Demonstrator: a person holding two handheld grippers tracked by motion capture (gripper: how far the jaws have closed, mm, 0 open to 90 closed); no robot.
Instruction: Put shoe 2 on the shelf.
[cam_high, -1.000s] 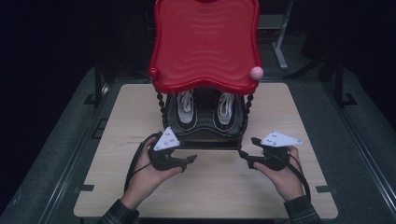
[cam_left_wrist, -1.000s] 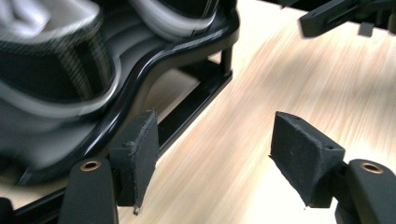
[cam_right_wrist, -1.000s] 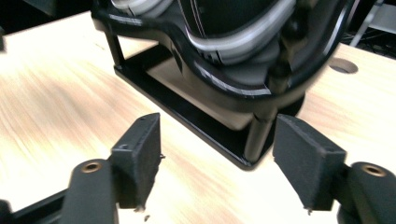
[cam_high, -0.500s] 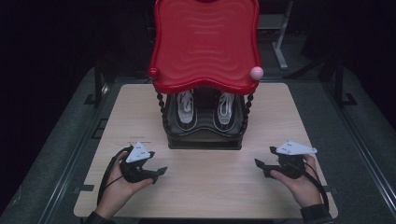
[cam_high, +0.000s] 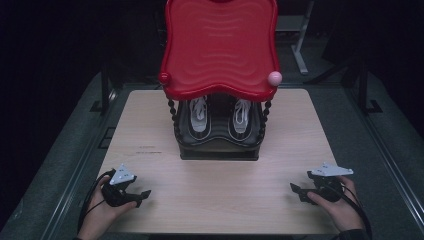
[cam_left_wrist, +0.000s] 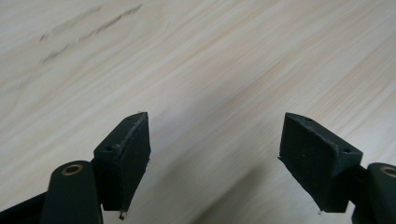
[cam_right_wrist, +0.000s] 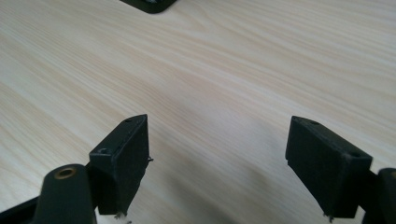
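your left gripper (cam_high: 131, 194) and right gripper (cam_high: 306, 192) had their blocky matte jaws just opening, empty, over the pale woodgrain worktop (cam_high: 220, 195).

Shoes (cam_high: 220, 116) sit on the rack (cam_high: 219, 145), grippers (cam_high: 142, 194) (cam_high: 296, 190) flanking before it.

Place: recording lab or studio.
Evidence: lone wooden counter (cam_high: 150, 115) on dark grey floor (cam_high: 65, 170), black surroundings, metal stands (cam_high: 300, 45) behind.

Two white lace-up sneakers (cam_high: 220, 116) stand side by side on the black rack's lower shelf under its red top
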